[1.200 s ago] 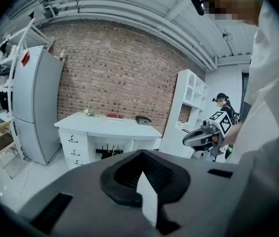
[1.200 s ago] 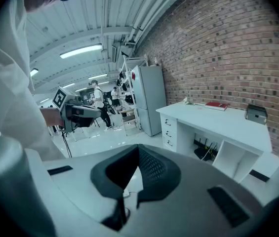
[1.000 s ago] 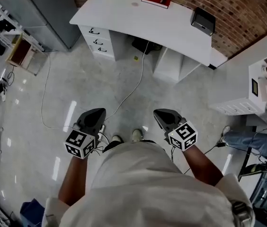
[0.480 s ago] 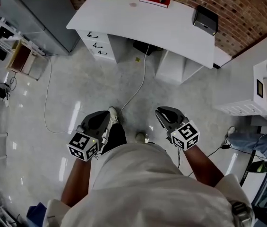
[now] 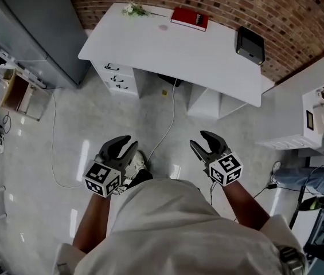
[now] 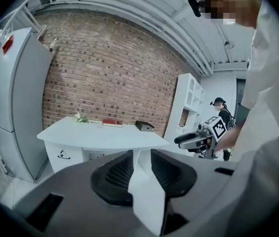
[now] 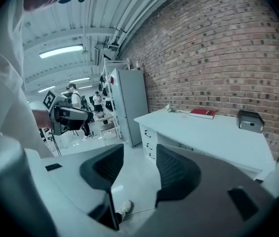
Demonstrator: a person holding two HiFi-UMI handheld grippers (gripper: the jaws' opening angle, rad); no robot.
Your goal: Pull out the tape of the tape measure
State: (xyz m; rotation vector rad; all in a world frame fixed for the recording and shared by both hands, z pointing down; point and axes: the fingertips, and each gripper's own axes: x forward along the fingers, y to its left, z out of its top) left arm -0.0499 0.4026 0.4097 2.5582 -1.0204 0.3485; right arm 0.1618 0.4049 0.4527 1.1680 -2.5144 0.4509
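Observation:
I see no tape measure in any view. My left gripper is held at waist height over the floor, and its jaws have just been opening, with nothing between them. My right gripper beside it has also just been opening and is empty. Both point toward the white desk, well short of it. On the desk lie a red book, a dark box and a small sprig of flowers. The left gripper view shows its own gripper empty, and the right gripper view shows its own gripper the same.
A tall grey cabinet stands left of the desk. A white cable runs across the floor from under the desk. White shelving and another person are at the right. A brick wall backs the desk.
Both grippers were shut and now stand open. The person has stepped forward, so both grippers and the view have moved nearer the desk.

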